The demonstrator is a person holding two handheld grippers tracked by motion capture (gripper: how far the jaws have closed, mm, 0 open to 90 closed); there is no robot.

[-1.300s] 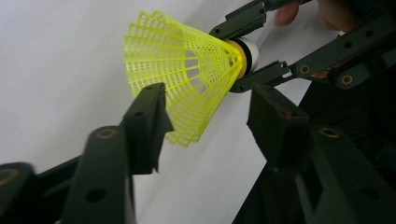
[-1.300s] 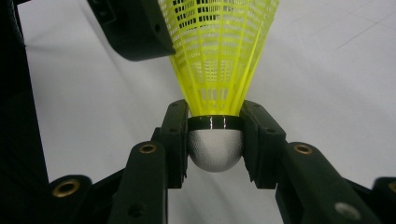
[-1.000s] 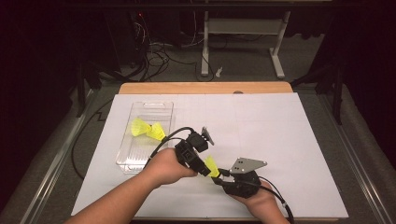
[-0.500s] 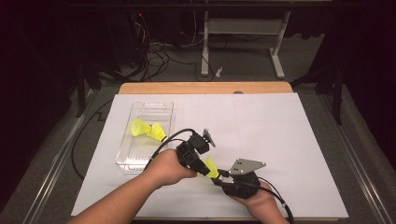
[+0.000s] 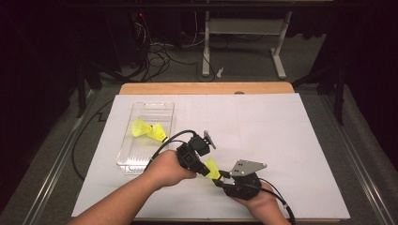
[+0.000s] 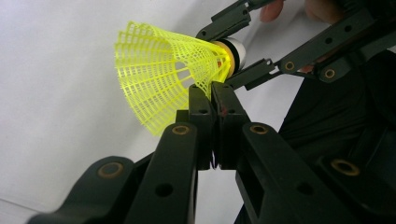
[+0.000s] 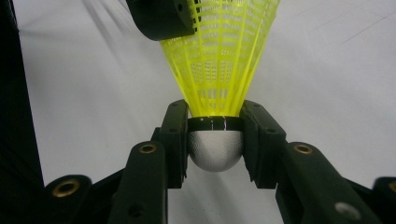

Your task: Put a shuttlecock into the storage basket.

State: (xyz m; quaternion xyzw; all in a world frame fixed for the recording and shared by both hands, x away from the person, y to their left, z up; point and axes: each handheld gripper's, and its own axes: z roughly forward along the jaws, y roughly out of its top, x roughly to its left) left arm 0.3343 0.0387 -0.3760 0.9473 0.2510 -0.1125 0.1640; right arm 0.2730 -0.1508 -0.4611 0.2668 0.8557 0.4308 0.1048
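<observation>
Right gripper view: shuttlecock (image 7: 219, 60) with silver cap clamped, high view: tray (image 5: 162, 108)

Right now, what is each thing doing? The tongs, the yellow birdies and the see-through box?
Held shuttlecock: off the table, gripped at both ends.
Right tongs: shut on its silver-grey cork.
Left tongs: have just been closing, now shut on the edge of its yellow mesh skirt.
Clear box: open, no lid on it, lying flat on the white table.
Two more shuttlecocks: lying inside the box on their sides.
</observation>
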